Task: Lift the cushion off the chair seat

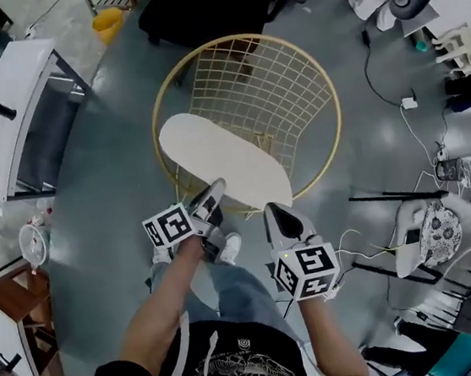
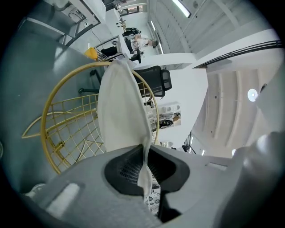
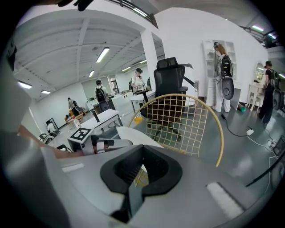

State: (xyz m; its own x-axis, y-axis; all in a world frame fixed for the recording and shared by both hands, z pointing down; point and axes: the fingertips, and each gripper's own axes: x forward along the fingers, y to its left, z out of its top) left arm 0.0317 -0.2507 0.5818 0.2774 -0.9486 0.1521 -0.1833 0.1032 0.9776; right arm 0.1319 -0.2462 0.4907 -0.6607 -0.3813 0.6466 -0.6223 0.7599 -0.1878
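A white oval cushion [image 1: 224, 163] hangs tilted above the gold wire chair [image 1: 326, 95], off its seat. My left gripper [image 1: 213, 196] is shut on the cushion's near edge. In the left gripper view the thin white edge [image 2: 120, 111] runs down between the dark pads, with the chair's rim [image 2: 44, 129] behind. My right gripper [image 1: 274, 212] meets the cushion's near right end. In the right gripper view its jaws [image 3: 141, 171] stand closed, with a sliver of the cushion [image 3: 133, 136] reaching into them; the chair's back [image 3: 213, 120] is behind.
A black office chair [image 1: 205, 8] stands beyond the wire chair, with a yellow bin [image 1: 109, 21] to its left. A white desk [image 1: 5, 117] lies at the left. A patterned seat [image 1: 437, 235] and floor cables [image 1: 394, 95] are on the right. People stand far off.
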